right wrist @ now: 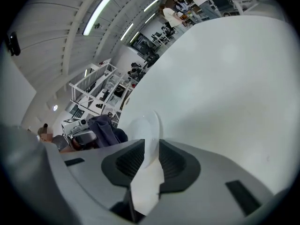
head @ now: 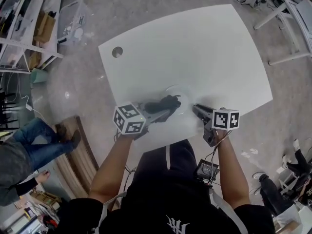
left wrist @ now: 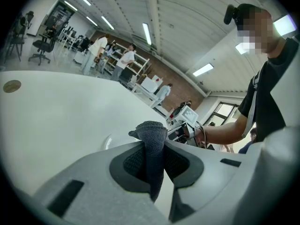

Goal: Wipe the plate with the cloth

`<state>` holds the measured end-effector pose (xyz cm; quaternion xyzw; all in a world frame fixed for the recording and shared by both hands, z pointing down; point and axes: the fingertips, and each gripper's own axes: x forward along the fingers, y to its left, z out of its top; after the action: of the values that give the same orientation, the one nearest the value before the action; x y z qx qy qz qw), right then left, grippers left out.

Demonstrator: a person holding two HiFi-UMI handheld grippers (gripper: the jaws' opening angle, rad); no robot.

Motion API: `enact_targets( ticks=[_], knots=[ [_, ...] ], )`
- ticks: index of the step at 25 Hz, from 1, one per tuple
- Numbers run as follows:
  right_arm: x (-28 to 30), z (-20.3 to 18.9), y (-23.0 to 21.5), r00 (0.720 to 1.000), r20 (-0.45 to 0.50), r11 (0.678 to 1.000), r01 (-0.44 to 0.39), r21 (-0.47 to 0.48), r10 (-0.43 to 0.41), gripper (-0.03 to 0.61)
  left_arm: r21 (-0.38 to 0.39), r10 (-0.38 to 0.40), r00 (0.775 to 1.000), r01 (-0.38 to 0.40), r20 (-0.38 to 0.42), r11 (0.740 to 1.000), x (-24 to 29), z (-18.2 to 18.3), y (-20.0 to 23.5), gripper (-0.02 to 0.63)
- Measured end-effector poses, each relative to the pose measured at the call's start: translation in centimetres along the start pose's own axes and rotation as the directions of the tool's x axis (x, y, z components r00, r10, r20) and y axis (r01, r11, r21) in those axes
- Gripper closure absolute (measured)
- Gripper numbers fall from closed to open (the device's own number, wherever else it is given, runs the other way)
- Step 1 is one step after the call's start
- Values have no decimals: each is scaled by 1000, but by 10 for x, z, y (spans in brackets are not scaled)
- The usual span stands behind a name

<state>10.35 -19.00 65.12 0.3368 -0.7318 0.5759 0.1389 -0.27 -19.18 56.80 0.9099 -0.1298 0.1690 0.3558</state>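
The left hand-held gripper (left wrist: 152,159) pinches the cloth (left wrist: 151,137). The right hand-held gripper (right wrist: 147,162) clamps the plate (right wrist: 148,128) by its rim, near the desk's (head: 195,48) front edge. Risk: wiping pressure could twist the thin rim free.

One table (head: 209,48). One plate (head: 174,88) on it, toward 6 o'clock of the top. One dark cloth (head: 163,104), at the plate's 8 o'clock edge. Two grippers: the left gripper (head: 170,108) at 7 o'clock and the right gripper (head: 196,109) at 5 o'clock. Each carries one marker cube (head: 129,118), two cubes in all. One round cap (head: 117,51) in the table top at 10 o'clock. One clear bin (head: 73,23) on the floor at 10 o'clock. One bystander (head: 29,145) in jeans at 8 o'clock.
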Motion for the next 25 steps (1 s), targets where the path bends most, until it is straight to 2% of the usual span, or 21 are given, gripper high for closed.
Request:
enact_targets(
  ticks=[5, 11, 16, 19, 21, 25],
  knots=[
    [7, -3, -4, 997, -76, 999, 6, 44, -2, 509, 3, -1, 1000, 1, 1, 1000, 6, 3, 3, 560],
    [11, -5, -5, 996, -94, 997, 5, 75, 3, 540, 2, -9, 1000, 9, -13, 1000, 9, 1, 4, 560],
    [12, -5, -6, 996, -90, 995, -11, 100, 20, 546, 32, -13, 994, 16, -105, 999, 28, -5, 2, 560],
    [12, -5, -7, 996, -83, 993, -21, 117, 31, 549, 97, 6, 978, 15, -209, 995, 47, -13, -1, 560],
    [11, -5, -7, 996, -80, 992, -25, 124, 35, 551, 167, 45, 957, 4, -288, 986, 60, -19, -1, 560],
    [10, -4, -8, 996, -81, 992, -26, 126, 36, 551, 330, 148, 906, -9, -397, 944, 82, -20, 5, 560]
  ],
)
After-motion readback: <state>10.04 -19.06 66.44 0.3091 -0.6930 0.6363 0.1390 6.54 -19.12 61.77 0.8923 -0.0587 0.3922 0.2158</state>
